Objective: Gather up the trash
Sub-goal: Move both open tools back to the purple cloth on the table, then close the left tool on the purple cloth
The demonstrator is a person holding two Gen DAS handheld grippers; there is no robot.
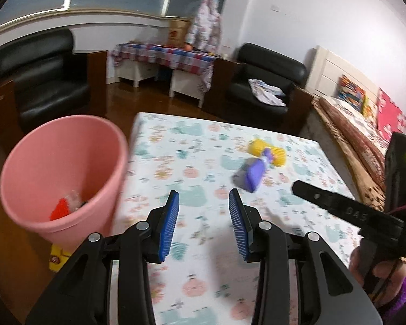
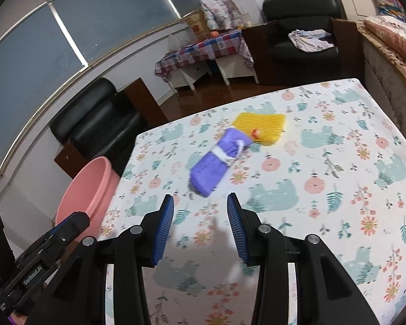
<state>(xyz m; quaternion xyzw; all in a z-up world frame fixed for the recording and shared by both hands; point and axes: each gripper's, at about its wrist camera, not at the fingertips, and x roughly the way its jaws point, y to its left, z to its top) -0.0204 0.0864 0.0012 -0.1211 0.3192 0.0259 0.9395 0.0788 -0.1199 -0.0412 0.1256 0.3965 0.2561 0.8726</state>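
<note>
**A:** Left wrist view: where did the trash sit?

**B:** Pink bin [image 1: 59,176] was at my left. I held the left gripper [image 1: 204,216] spread, empty. The purple bundle [image 2: 219,161] lay on the table [image 2: 338,216] ahead, long axis slanting up-right, nearest my right gripper [image 2: 200,222], also spread and angled down.

Embossed letters "DAS" are made out on the black arm of the right gripper [image 1: 346,211], seen from the left wrist view; further characters are cut off. A small raised lettering strip is noted on the left gripper [image 2: 32,273] in the right wrist view, too blurred to be read. Red markings on a cardboard box [image 1: 179,33] are illegible.
</note>
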